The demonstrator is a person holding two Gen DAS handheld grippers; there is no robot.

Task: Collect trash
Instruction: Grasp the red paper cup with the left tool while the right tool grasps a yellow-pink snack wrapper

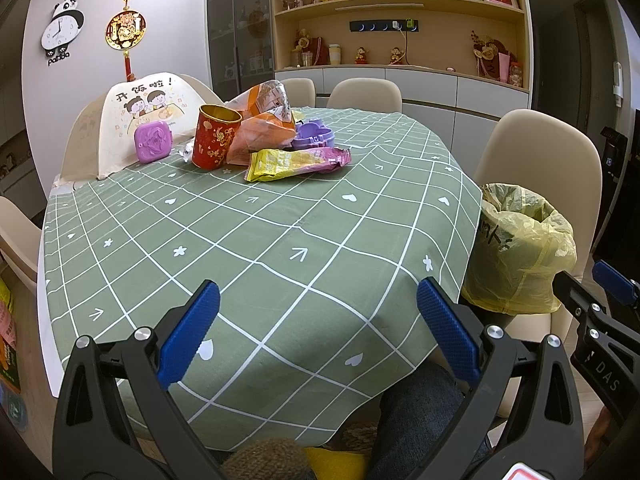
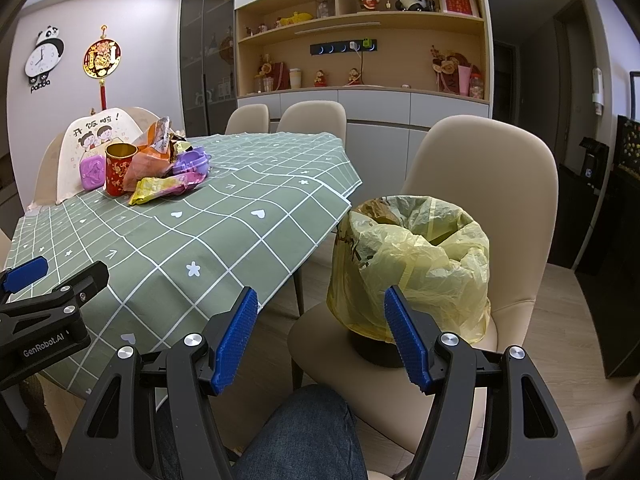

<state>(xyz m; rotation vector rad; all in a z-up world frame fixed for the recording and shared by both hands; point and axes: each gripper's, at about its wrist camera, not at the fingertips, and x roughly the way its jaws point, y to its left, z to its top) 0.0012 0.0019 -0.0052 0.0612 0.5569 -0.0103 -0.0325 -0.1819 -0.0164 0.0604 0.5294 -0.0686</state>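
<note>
A pile of trash lies at the far side of the green checked table (image 1: 280, 248): a yellow-and-pink wrapper (image 1: 296, 163), a crumpled orange bag (image 1: 260, 128) and a red-and-gold can (image 1: 214, 136). The same wrapper (image 2: 164, 187), bag (image 2: 150, 160) and can (image 2: 118, 174) show in the right wrist view. A bin lined with a yellow bag (image 1: 516, 252) (image 2: 412, 264) stands on a beige chair to the right of the table. My left gripper (image 1: 318, 334) is open and empty above the table's near edge. My right gripper (image 2: 322, 340) is open and empty in front of the bin.
A purple box (image 1: 153, 142) and a purple tray (image 1: 314, 138) sit beside the pile. A white food cover (image 1: 136, 120) stands behind them. Beige chairs (image 2: 480, 184) ring the table. A shelf wall (image 1: 400, 32) stands behind. My knee (image 2: 296, 436) is below the grippers.
</note>
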